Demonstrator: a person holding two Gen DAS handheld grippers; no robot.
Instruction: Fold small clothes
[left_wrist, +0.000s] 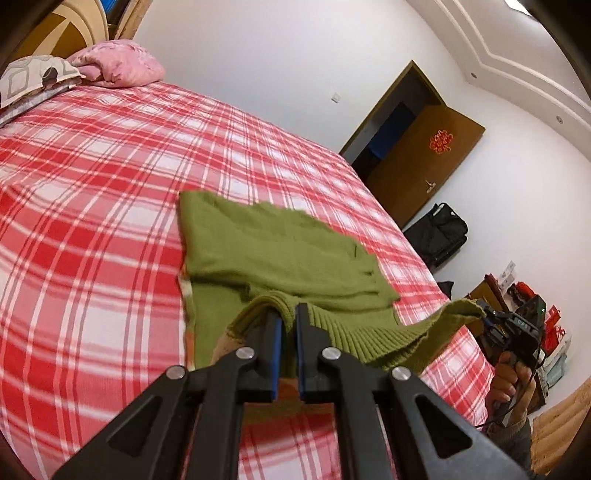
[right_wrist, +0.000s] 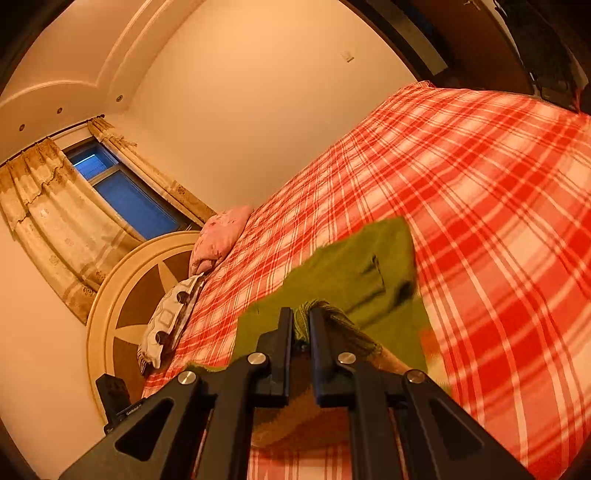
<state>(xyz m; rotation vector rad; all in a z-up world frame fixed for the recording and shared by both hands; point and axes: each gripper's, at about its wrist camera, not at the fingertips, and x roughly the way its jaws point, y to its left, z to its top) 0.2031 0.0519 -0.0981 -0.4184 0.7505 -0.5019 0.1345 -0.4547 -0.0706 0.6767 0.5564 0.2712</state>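
**Ribbed hem lifted at two corners, fold in progress**

Left gripper (left_wrist: 289, 314) pinched on ribbed hem of green knit garment (left_wrist: 266, 254). Right gripper (right_wrist: 301, 321) likewise clamped on bunched green knit at opposite hem corner. Hem held taut and raised between both, apparently to carry it over the body. Remainder lying flat on plaid bed cover (left_wrist: 92, 192). Ample bare cover beyond garment; pink pillow (left_wrist: 118, 66) well apart. Bed edge near on right side.

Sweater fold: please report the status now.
Left gripper shut on sweater ribbed hem. Right gripper shut on the other corner. Hem lifted, body on bed. Nothing in the way.
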